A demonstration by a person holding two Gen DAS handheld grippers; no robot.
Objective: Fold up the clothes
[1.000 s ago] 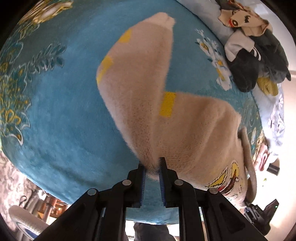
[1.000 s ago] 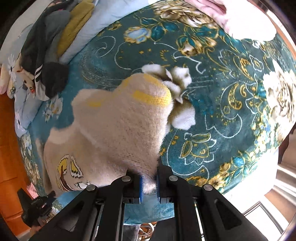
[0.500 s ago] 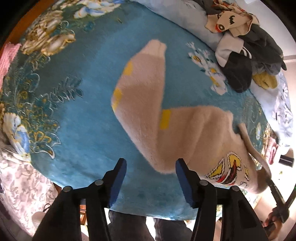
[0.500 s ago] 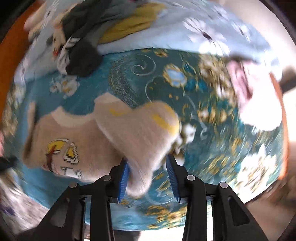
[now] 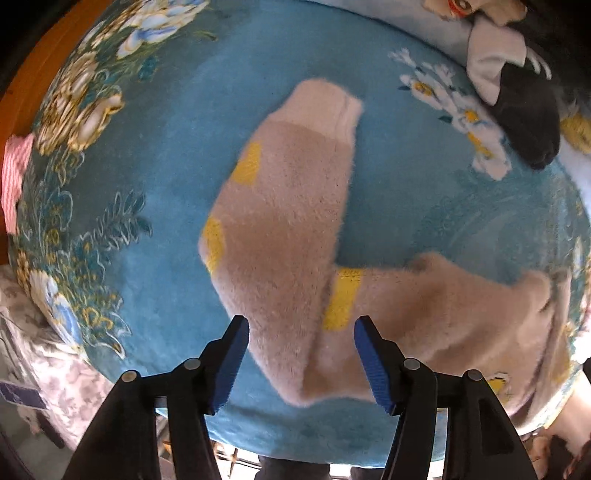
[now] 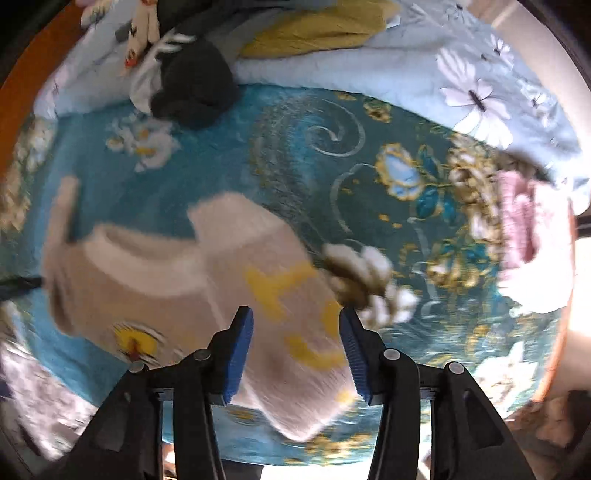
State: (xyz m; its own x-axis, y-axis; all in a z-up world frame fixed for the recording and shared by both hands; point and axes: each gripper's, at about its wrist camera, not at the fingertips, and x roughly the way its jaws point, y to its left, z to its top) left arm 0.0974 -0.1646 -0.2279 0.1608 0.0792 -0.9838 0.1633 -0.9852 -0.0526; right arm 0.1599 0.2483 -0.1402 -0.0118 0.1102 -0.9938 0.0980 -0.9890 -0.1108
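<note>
The left gripper (image 5: 301,360) and right gripper (image 6: 295,354) have just been opening, jaws now apart with nothing pinched, over the beige sweater (image 5: 280,229) lying on the teal blanket (image 5: 166,177). Sleeves look laid; next likely calls for fresh grips. Only the right view shows the yellow garment (image 6: 317,33).

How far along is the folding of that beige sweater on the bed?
Done: one sleeve lies folded across the blanket. In hand: nothing; the left tool and right tool have just been opening, jaws clear above the beige sweater. Left: its body is unfolded, and the clothes pile waits.
</note>
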